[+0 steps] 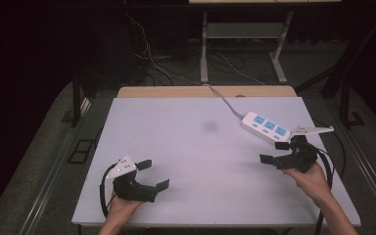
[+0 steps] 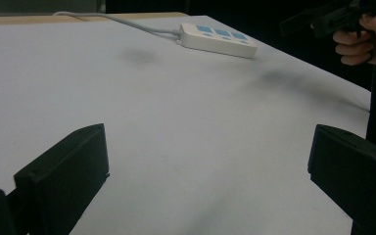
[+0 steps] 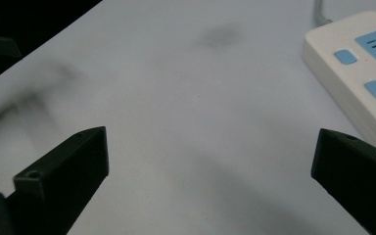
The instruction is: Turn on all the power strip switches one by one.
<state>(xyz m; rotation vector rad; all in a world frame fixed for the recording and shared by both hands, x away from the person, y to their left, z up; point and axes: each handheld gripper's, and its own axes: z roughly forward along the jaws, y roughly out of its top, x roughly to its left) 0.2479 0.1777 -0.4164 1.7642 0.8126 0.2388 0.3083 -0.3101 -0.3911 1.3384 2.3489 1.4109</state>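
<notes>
A white power strip [image 1: 265, 127] with blue sockets lies at the right rear of the white table [image 1: 196, 196]; its grey cable [image 1: 223, 100] runs off the back edge. My right gripper [image 1: 274, 152] hovers just in front of the strip, jaws wide apart with nothing between them. In the right gripper view the strip [image 3: 357, 68] lies just ahead of the right jaw, and the gripper [image 3: 210, 156] is open. My left gripper [image 1: 153, 175] rests low at the front left, open and empty. From the left gripper view [image 2: 208, 152] the strip [image 2: 218, 39] is far off.
A faint dark smudge [image 1: 209, 126] marks the table's middle. Behind the table a wooden strip [image 1: 176, 91] lines the back edge, with cables and metal stand legs [image 1: 204, 49] on the floor beyond. The other hand and its gripper [image 2: 333, 19] show at the upper right of the left gripper view.
</notes>
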